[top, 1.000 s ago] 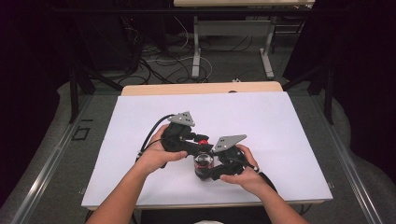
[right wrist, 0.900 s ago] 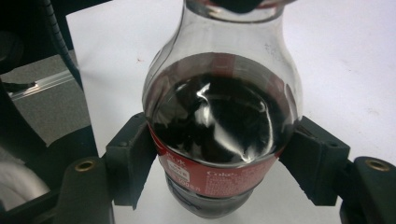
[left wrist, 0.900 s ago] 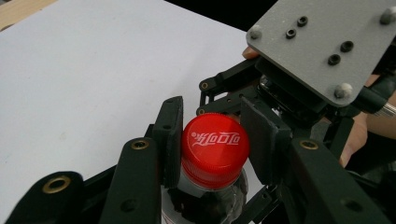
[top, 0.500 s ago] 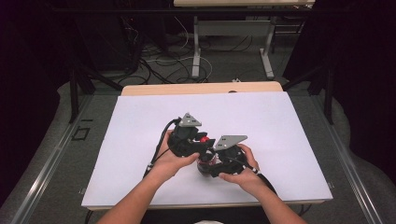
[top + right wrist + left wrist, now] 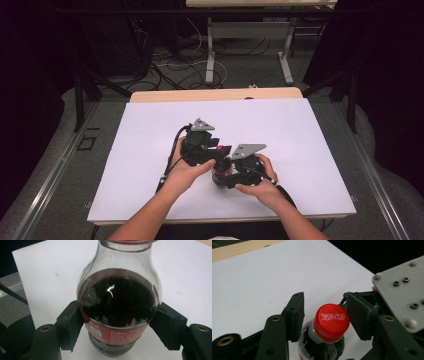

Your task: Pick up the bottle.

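A small cola bottle (image 5: 117,305) with dark drink and a red label stands upright on the white table sheet (image 5: 300,130). My right gripper (image 5: 119,325) is shut on its lower body, one pad on each side. The bottle's red cap (image 5: 332,322) sits between the jaws of my left gripper (image 5: 325,311), which have just been opening; a gap shows between the left pad and the cap, and the right pad stands close beside it. In the high view both hands meet at the near middle of the sheet, left gripper (image 5: 220,159) over the bottle (image 5: 218,176), right gripper (image 5: 225,181) beside it.
The white sheet covers a wooden table whose far edge (image 5: 215,95) shows bare wood. Beyond it stand table legs (image 5: 210,50) and loose cables (image 5: 165,65) on the floor. The sheet's front edge runs close to the person's forearms.
The left hand and its gripper have edged slightly to the right, closer over the bottle's top. The right hand and the bottle have kept still.
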